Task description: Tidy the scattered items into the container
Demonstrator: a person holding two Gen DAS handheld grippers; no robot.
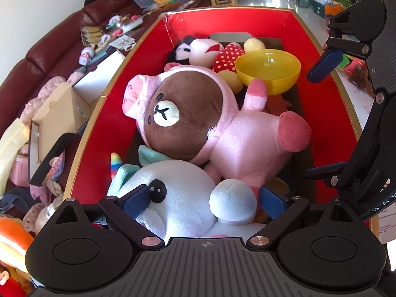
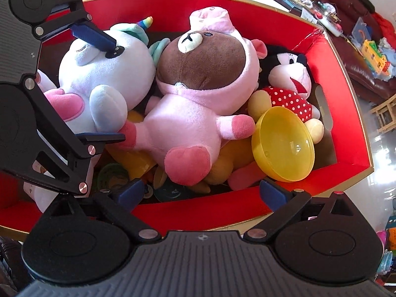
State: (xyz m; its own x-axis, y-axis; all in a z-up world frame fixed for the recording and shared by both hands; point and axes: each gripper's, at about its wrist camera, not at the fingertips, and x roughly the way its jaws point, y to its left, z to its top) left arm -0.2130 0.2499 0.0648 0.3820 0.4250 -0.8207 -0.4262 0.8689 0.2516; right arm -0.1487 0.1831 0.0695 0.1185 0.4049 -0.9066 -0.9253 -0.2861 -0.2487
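text: none legible | faint letters on right gripper [image 1: 341, 113] body unreadable

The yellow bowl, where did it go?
The yellow bowl lies tilted inside the red box, at the right of the right wrist view, beside the polka-dot mouse plush and the pink-suited bear.

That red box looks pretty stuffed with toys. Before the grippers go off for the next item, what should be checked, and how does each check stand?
1. Left gripper jaws open: ok.
2. Right gripper empty: ok.
3. White unicorn plush free of the left pads: cannot tell.
4. Pink-suited bear inside the red box: ok.
5. Yellow bowl inside: ok.
6. Room left in the box: cannot tell.
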